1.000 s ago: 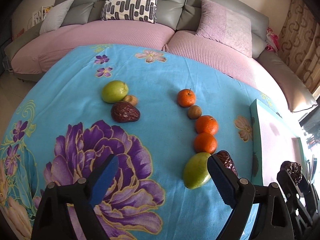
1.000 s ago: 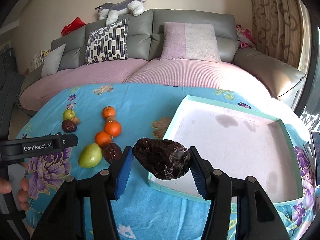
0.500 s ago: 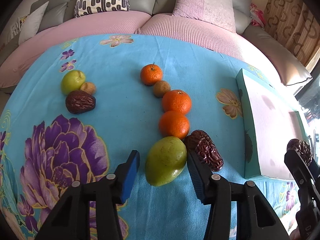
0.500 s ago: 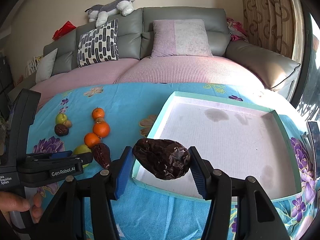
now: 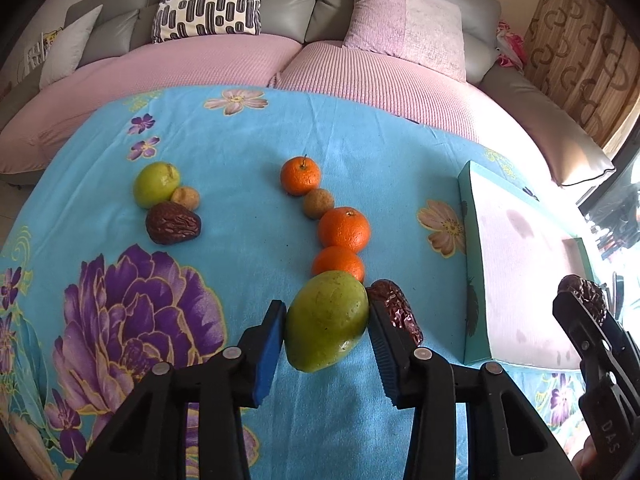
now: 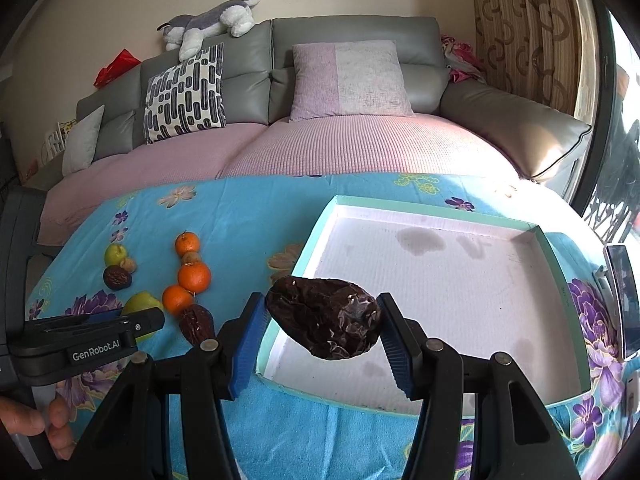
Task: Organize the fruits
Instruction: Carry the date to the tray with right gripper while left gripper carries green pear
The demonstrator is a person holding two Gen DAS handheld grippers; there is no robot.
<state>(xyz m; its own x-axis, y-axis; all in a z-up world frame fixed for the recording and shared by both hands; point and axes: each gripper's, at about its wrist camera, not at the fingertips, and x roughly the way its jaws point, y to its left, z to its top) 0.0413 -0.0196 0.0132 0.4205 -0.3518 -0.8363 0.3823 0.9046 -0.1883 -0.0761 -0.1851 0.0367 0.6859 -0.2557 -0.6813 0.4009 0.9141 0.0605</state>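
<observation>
Your left tongs (image 5: 326,338) bracket the green mango (image 5: 326,320) on the desk (image 5: 240,264); both pads appear to touch it, though actual grip is unclear. A date (image 5: 396,312) lies just right of them. Your right tongs (image 6: 322,330) clamp a dark date (image 6: 324,328) above the tray's (image 6: 440,204) near edge.

Table under a turquoise floral cloth (image 5: 224,152). Left cluster: green apple (image 5: 156,184), small brown fruit (image 5: 186,198) just beside it, dark wrinkled date (image 5: 173,223) touching in front. Middle line, far to near: small orange (image 5: 300,176), brown round fruit (image 5: 318,203), orange (image 5: 344,229), another orange (image 5: 338,263), green mango (image 5: 326,320), each touching the next. Second date (image 5: 396,312) beside the mango's right. Shallow teal tray (image 6: 320,236) with white bottom sits right, well apart from the fruit line.
</observation>
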